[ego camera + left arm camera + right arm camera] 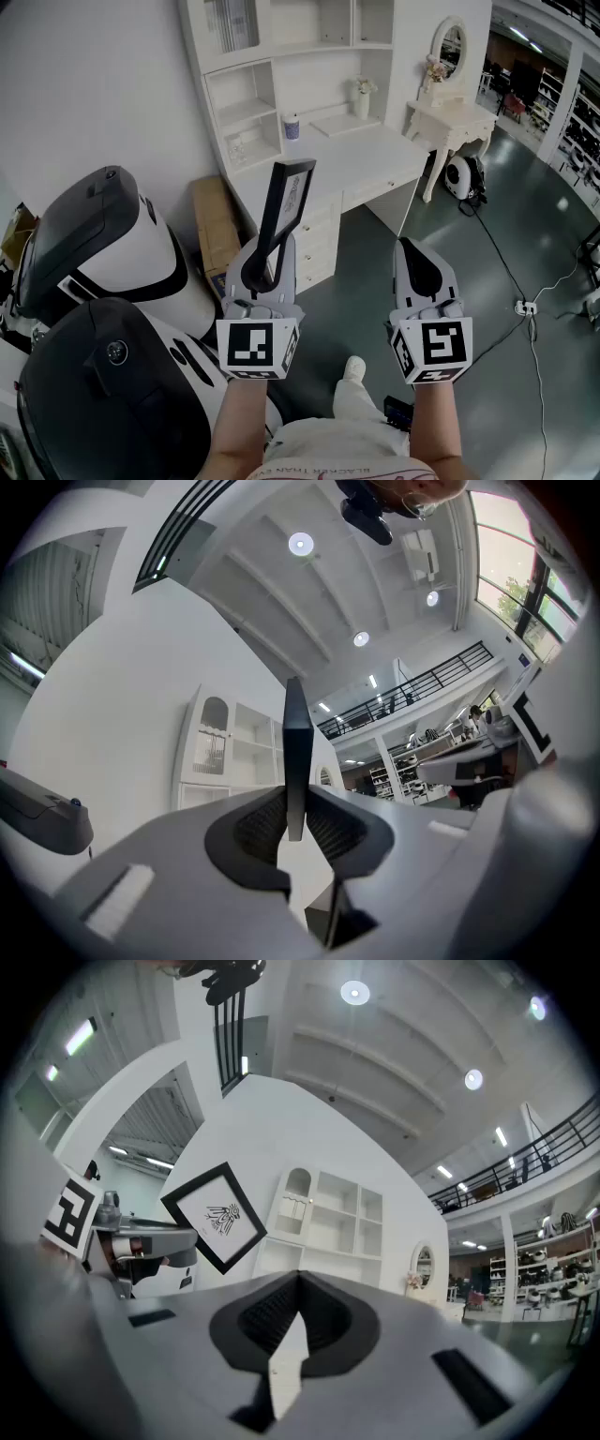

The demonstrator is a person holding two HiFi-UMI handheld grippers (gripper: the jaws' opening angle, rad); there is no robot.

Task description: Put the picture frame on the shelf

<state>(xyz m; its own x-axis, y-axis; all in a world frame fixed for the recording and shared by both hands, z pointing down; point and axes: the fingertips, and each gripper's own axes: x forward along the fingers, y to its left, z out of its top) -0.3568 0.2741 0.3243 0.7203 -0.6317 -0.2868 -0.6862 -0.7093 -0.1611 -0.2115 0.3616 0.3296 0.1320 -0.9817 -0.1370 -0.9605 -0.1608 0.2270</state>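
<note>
The frame [289, 202] is up in the air, pinched at its lower end by the left claw [269, 251], and it stands tilted above the pads. It has a black border around a white sheet with a small dark drawing, and no writing on it can be read. The left gripper view shows it only edge-on, as a thin dark bar [296, 752] with the left claw [296, 822] narrow and pressed on both sides. The right gripper view shows its face [216, 1215], turned like a diamond. The right claw [410, 246] is level with the left and well apart from it. Its own view shows it closed tip to tip [298, 1283] with nothing between.

Each claw's cube shows black-and-white squares. The print on the person's hem is too small to read.

Ahead is the white worktop [366, 150] with drawers below and the shelf [281, 56] above it. The frame is short of both. A vase [362, 94] and a small cup [292, 125] stand on the worktop. The shelf's open compartments show clearly in the right gripper view [337, 1222].

Two black-and-white machines [103, 244] crowd the left arm, with a box [214, 225] behind them. To the right the dark floor [487, 262] lies open, apart from a cable [511, 281]. A small table with an oval mirror [451, 42] stands beyond.
</note>
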